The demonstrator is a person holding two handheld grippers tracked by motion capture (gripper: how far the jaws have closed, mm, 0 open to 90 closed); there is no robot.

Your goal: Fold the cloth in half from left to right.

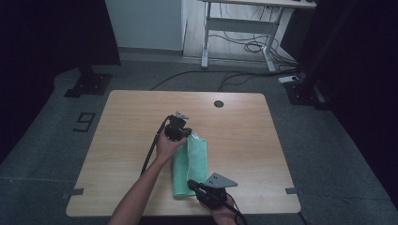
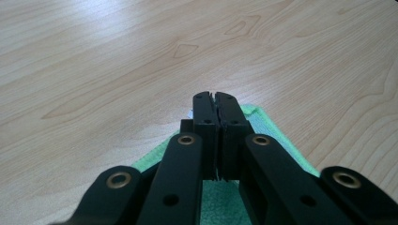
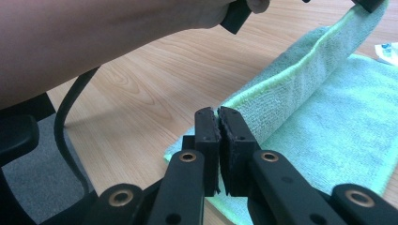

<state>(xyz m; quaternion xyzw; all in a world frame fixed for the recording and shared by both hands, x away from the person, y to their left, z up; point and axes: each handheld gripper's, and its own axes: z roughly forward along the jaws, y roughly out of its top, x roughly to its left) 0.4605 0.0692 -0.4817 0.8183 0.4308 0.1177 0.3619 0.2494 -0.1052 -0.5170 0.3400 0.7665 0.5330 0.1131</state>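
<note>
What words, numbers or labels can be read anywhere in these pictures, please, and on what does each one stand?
"9": a dark taped figure on the grey floor left of the table.
White tag at the green towel's far end: print too small to read.
Nothing else legible.

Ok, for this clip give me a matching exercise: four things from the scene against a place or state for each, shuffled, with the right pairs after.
Things:
1. left hand-held gripper
2. right hand-held gripper
3. green towel
4. round dark hole

Places or states:
A. in the table top near its far edge
B. shut at the towel's far end
C. shut at the towel's near end
D. lies folded lengthwise, one long edge lifted between the two grippers

Pairs: 1-B, 2-C, 3-D, 4-A
</note>
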